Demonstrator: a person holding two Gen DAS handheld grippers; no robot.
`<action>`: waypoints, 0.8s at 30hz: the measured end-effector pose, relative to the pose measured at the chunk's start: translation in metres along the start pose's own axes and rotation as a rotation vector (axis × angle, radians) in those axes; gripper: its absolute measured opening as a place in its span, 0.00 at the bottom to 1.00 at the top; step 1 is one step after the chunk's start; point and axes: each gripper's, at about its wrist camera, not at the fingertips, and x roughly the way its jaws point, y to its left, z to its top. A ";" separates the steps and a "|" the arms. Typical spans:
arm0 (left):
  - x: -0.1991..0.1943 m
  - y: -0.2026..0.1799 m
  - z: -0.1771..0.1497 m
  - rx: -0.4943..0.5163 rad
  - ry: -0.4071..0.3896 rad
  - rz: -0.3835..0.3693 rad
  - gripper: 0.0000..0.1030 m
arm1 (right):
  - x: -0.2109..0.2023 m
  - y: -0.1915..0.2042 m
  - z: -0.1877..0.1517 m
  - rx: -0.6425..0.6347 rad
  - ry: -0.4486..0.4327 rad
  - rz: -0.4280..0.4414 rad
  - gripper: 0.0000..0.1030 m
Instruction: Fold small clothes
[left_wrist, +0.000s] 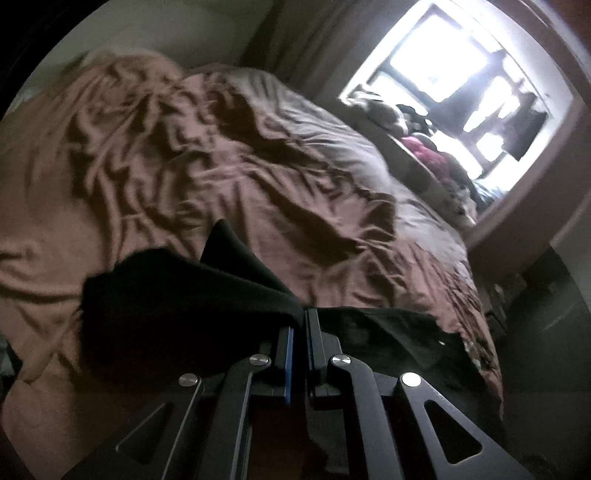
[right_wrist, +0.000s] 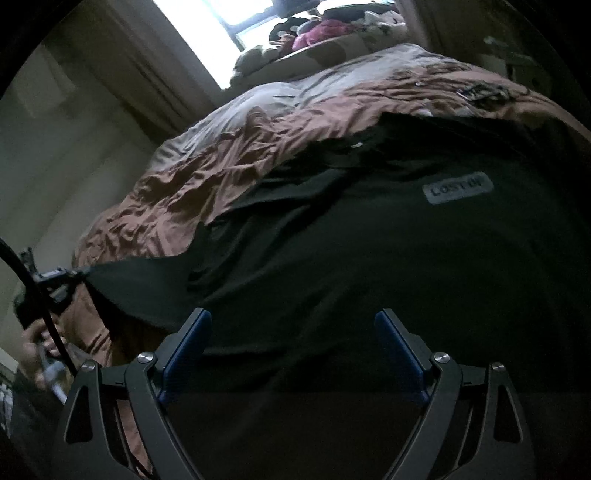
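A black shirt (right_wrist: 369, 258) with a grey patch (right_wrist: 458, 192) lies spread on the bed's brown cover (right_wrist: 177, 192). My left gripper (left_wrist: 300, 321) is shut on one edge of it, and the black cloth (left_wrist: 177, 302) bunches and drapes over the left finger, raised off the bed. In the right wrist view the left gripper (right_wrist: 61, 275) shows at the far left, with the shirt's corner pulled taut up to it. My right gripper (right_wrist: 293, 321) hovers over the near part of the shirt, jaws wide open, with nothing between the blue pads (right_wrist: 184, 347).
The rumpled brown and grey bed cover (left_wrist: 221, 166) fills most of the view. A bright window (left_wrist: 454, 62) stands behind the bed, with a pile of clothes (left_wrist: 424, 151) below it. A hand (right_wrist: 37, 347) holds the left gripper's handle. Dark furniture (left_wrist: 546, 302) stands right of the bed.
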 end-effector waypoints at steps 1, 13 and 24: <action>-0.002 -0.012 0.001 0.021 -0.003 -0.009 0.05 | 0.002 -0.005 -0.003 0.004 0.004 -0.003 0.87; -0.011 -0.125 -0.008 0.188 0.013 -0.138 0.05 | 0.043 -0.046 -0.005 0.114 0.107 -0.086 0.75; 0.018 -0.208 -0.049 0.330 0.123 -0.240 0.05 | 0.034 -0.076 0.006 0.234 0.085 -0.027 0.74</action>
